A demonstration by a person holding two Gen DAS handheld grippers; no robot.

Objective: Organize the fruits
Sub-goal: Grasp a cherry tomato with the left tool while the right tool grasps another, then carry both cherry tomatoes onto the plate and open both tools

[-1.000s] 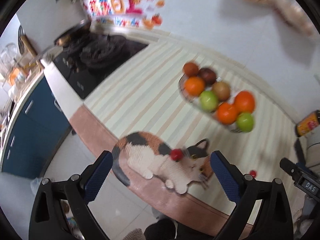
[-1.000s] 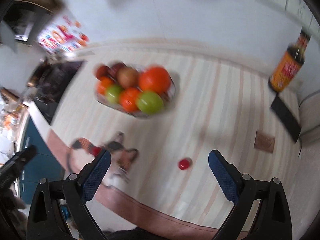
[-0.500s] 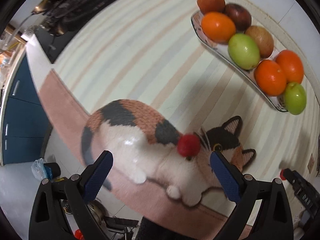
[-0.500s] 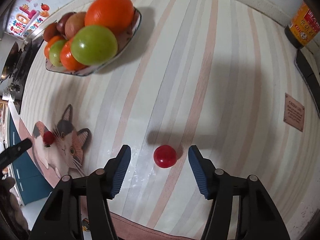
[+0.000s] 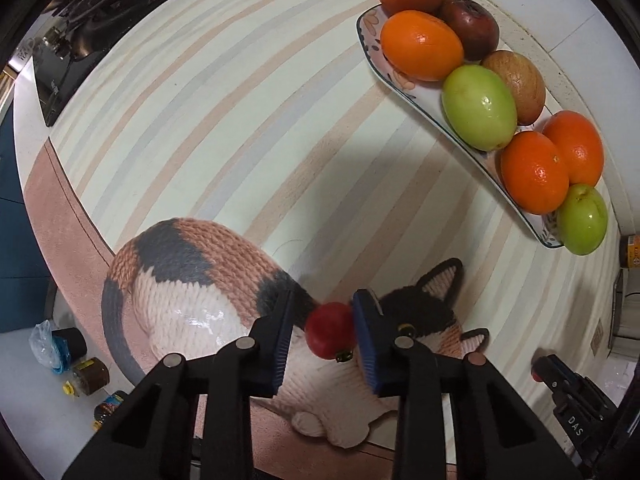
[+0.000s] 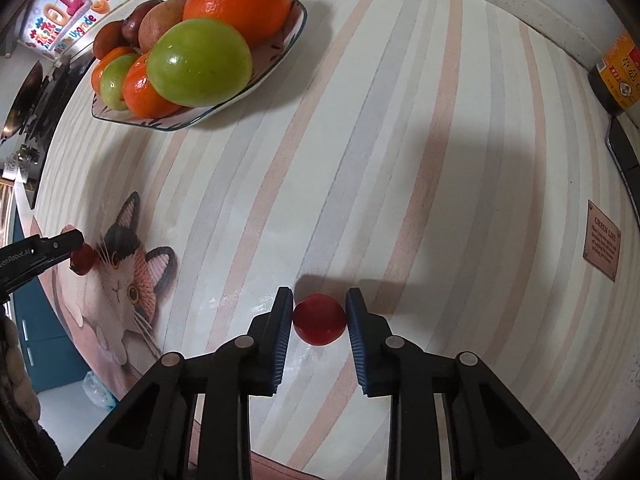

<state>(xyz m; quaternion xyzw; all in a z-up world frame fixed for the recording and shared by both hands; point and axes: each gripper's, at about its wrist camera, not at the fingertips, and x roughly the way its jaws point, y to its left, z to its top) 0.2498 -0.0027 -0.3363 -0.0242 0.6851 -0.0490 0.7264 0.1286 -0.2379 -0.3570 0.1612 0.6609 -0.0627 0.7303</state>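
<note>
red fruit (image 5: 330,330) between jaws, second fruit (image 6: 319,319) likewise

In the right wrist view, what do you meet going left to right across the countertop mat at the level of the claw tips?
Left claw shut on a small red fruit → printed cat's face → right claw shut on another small red fruit → brown label patch.

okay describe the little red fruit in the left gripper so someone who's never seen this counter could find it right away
Start at the striped mat covering the counter and find the calico cat printed near its front edge. On the cat's neck, the left gripper is shut on a small red fruit. It is far smaller than the oranges and green fruits on the plate, and the other small red fruit lies on plain stripes instead.
</note>
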